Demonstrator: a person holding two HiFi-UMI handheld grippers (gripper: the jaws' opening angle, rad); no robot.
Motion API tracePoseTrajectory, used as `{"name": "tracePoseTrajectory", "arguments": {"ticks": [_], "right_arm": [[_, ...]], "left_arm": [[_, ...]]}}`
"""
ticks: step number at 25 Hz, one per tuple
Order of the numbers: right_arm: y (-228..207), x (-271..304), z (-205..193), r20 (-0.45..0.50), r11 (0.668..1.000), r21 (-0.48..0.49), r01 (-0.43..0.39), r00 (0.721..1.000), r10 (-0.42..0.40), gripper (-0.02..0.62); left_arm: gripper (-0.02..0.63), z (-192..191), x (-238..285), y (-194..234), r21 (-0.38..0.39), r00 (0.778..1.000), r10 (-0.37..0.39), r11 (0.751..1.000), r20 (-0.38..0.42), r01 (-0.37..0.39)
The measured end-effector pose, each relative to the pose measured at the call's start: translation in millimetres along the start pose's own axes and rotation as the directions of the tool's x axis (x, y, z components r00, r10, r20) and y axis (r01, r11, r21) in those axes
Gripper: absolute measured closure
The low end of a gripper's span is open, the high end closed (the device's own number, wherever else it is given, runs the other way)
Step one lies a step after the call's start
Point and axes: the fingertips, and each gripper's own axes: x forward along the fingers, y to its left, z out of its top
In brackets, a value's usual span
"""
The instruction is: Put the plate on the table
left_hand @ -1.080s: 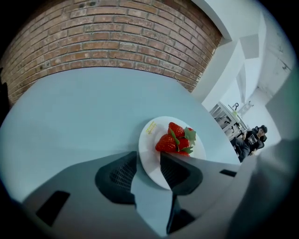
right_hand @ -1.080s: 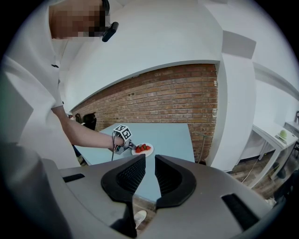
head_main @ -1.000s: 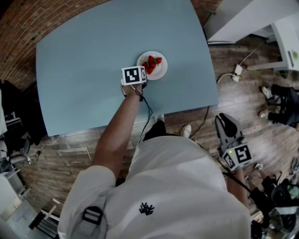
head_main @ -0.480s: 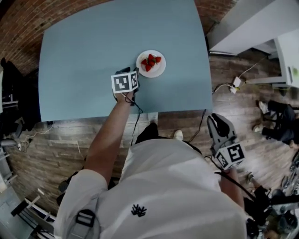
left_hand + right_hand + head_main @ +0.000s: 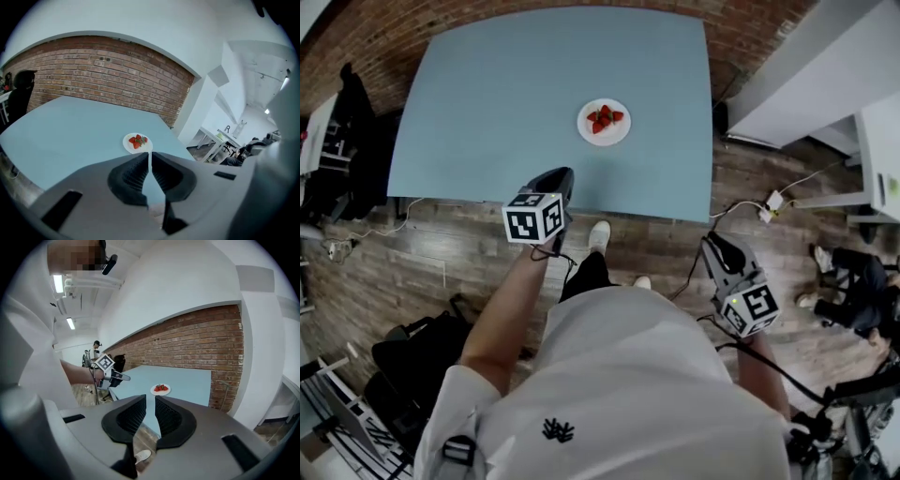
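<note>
A white plate [image 5: 604, 122] of strawberries rests on the blue table [image 5: 487, 94], right of the table's middle. It also shows in the left gripper view [image 5: 137, 142] and the right gripper view [image 5: 161, 389]. My left gripper [image 5: 563, 174] hovers over the table's near edge, well short of the plate. Its jaws [image 5: 150, 154] are closing to a thin slit with nothing between them. My right gripper [image 5: 713, 240] hangs over the floor off the table's near right corner. Its jaws [image 5: 151, 398] are nearly together and hold nothing.
A brick wall [image 5: 108, 70] runs behind the table. Wooden floor [image 5: 441, 272] lies in front of it, with a black bag [image 5: 412, 361] at the lower left and cables [image 5: 769, 206] at the right. White furniture [image 5: 825, 66] stands to the right, with another person's legs [image 5: 848, 272] near it.
My left gripper has let go of the plate and drawn back to the table's near edge, its jaws narrowing. The plate stays on the table. The person has stepped back.
</note>
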Motion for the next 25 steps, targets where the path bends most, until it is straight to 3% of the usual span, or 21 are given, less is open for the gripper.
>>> {"name": "tracePoseTrajectory", "arguments": {"ticks": [4,8,14,17,22,25], "right_arm": [[7,-17,-11,0.014,0.999,-0.023,-0.048,0.999,0.049,0.531],[22,-35,-29,0.008,0.995,-0.038,-0.088,0.996,0.089,0.531],[30,-56,-50,-0.003,0.990,-0.027,-0.135,0.991,0.135,0.532],[38,-69,-56,-0.014,0.988,-0.031,-0.149,0.989,0.148,0.583],[49,-88,-50,-0.004,0.985,-0.070,-0.159,0.987,0.159,0.588],[46,-90,-45,0.008,0.984,-0.100,-0.149,0.989,0.151,0.588]], "left_arm": [[0.605,-22,-47,-41,-0.038,0.996,-0.051,0.998,0.067,0.054],[0.606,-49,-87,-92,-0.061,0.978,-0.180,0.981,0.101,0.187],[0.606,-84,-132,-187,0.065,0.923,-0.374,0.927,0.088,0.369],[0.605,-95,-146,-226,0.141,0.897,-0.437,0.894,0.063,0.426],[0.606,-103,-159,-273,0.254,0.867,-0.497,0.842,0.025,0.476],[0.605,-100,-156,-286,0.290,0.857,-0.515,0.824,0.026,0.486]]}}
